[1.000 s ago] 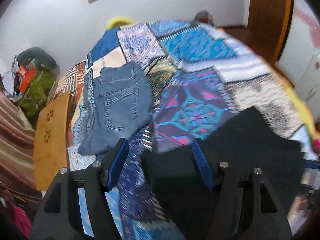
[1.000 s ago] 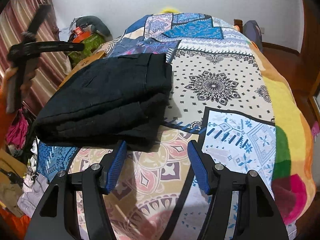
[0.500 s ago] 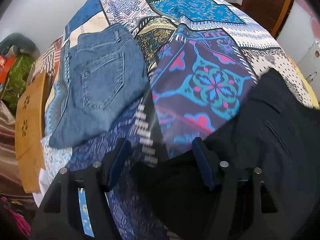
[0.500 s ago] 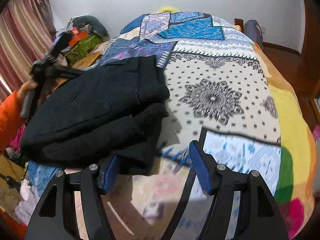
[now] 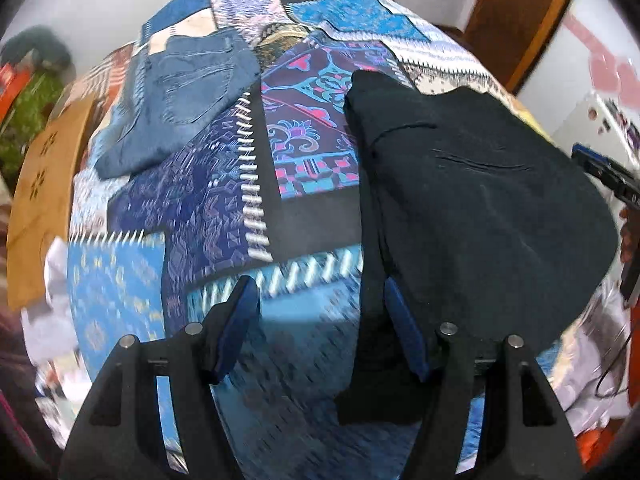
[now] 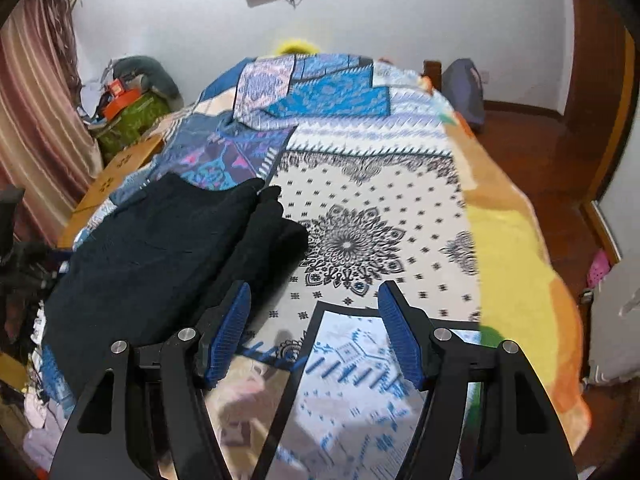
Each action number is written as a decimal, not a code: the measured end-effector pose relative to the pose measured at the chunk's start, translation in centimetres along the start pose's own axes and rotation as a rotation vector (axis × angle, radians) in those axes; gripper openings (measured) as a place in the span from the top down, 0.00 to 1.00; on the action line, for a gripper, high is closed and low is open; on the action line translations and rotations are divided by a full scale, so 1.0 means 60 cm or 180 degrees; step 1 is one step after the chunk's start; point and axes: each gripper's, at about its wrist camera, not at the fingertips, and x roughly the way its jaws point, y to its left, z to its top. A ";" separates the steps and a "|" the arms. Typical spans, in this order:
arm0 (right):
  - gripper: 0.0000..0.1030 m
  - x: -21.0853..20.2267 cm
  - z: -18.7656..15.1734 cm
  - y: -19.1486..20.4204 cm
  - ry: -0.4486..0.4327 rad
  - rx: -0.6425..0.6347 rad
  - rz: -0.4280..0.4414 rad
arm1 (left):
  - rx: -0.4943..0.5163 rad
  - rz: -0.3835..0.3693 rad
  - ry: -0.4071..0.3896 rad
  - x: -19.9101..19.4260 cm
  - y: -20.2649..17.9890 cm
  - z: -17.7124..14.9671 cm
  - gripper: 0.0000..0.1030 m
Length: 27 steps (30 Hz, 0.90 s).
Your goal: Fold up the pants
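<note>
A: Where do the black pants [image 5: 472, 208] lie?

B: They lie folded on the patchwork bedspread [image 5: 224, 208]. In the left wrist view they fill the right half of the picture. In the right wrist view they are at the left, with the thick folded edge toward the middle of the bed.

A: And the left gripper [image 5: 320, 320], how does it stand to them?

B: Its jaws are spread. The left finger is over bare bedspread. The right finger is at the left edge of the pants, and dark cloth shows behind and below it. Between the two fingers I see mostly blue bedspread and a strip of the black cloth. The pads do not press on anything, as far as I can see; whether the right one touches the cloth I cannot tell.

A: The right gripper [image 6: 314, 332]?

B: Also spread, with only bedspread between its fingers. The pants are just beside its left finger, up and to the left of it. I cannot tell if it touches them.

A: Is there another garment?

B: Yes, folded blue jeans [image 5: 180, 96] lie farther up the bed, well apart from the black pants. A wooden board [image 5: 44, 184] stands along the left side of the bed.
</note>
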 end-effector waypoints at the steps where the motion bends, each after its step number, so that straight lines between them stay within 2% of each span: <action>1: 0.39 -0.012 0.000 0.001 -0.0035 -0.0011 0.0008 | -0.0051 0.0020 -0.0072 -0.013 -0.001 0.001 0.36; 5: 0.39 -0.031 0.010 0.017 -0.0106 -0.0059 0.0128 | -0.0125 0.0030 -0.0394 -0.061 -0.003 0.032 0.36; 10: 0.39 -0.021 0.030 0.047 -0.0196 -0.0142 0.0310 | 0.0017 -0.0108 -0.0557 -0.068 -0.024 0.114 0.36; 14: 0.40 0.025 0.047 0.061 -0.0145 -0.0101 0.0509 | 0.0147 -0.0301 -0.0361 -0.013 -0.046 0.164 0.37; 16: 0.41 0.055 0.053 0.061 -0.0046 -0.0058 0.0556 | 0.0191 -0.0335 -0.0192 0.030 -0.052 0.183 0.44; 18: 0.55 0.098 0.058 0.058 0.0124 0.0004 0.0571 | 0.0193 -0.0361 -0.0024 0.071 -0.053 0.190 0.52; 20: 0.61 0.129 0.056 0.054 0.0279 0.0051 0.0582 | 0.0150 -0.0451 0.0067 0.104 -0.049 0.196 0.53; 22: 0.66 0.143 0.055 0.054 0.0304 0.0001 0.0579 | 0.0133 -0.0492 -0.0020 0.111 -0.047 0.203 0.57; 24: 0.73 0.142 0.053 0.056 0.0210 -0.0133 0.0517 | 0.0135 -0.0482 -0.0102 0.112 -0.049 0.206 0.58; 27: 0.75 0.138 0.051 0.048 0.0119 -0.0118 0.0435 | 0.0133 -0.0422 -0.0216 0.121 -0.051 0.203 0.58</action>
